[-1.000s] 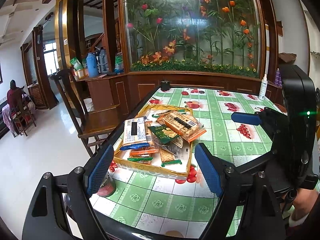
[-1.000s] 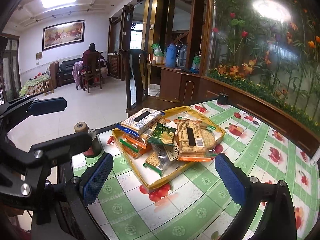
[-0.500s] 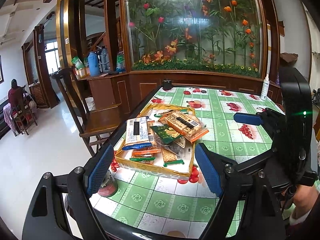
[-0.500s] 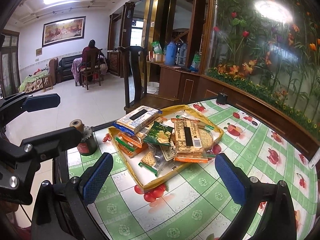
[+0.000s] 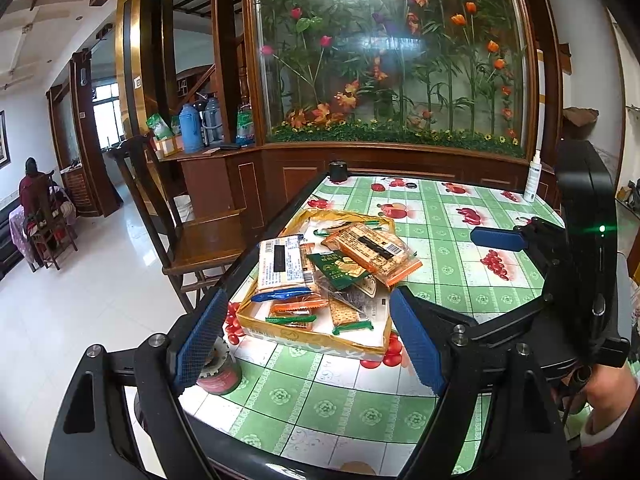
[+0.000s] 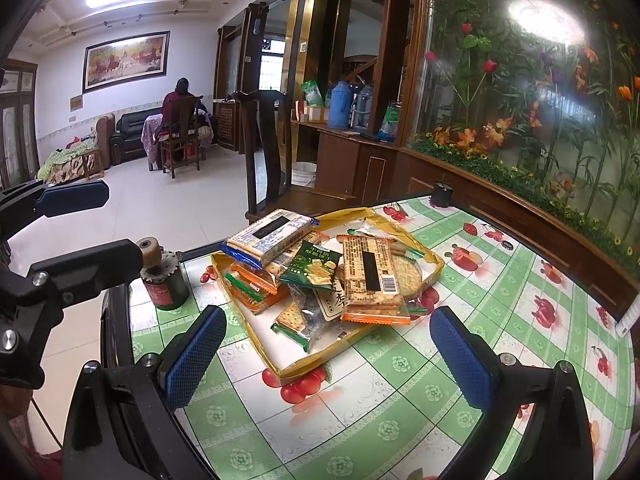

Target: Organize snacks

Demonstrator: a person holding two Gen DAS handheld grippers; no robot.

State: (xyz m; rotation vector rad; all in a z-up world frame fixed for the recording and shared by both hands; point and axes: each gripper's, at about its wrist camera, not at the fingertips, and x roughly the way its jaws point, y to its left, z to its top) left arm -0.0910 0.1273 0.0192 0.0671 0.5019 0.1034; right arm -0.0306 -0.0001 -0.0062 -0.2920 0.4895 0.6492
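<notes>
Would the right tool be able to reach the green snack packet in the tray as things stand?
Probably yes: the right tool is open and empty, and the green snack packet lies uncovered on top of the pile in the tray.

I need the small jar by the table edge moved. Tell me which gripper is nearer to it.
Left. The left gripper hovers open just above the jar, one finger almost over it. The right gripper hangs open farther along, in front of the snack tray.
</notes>
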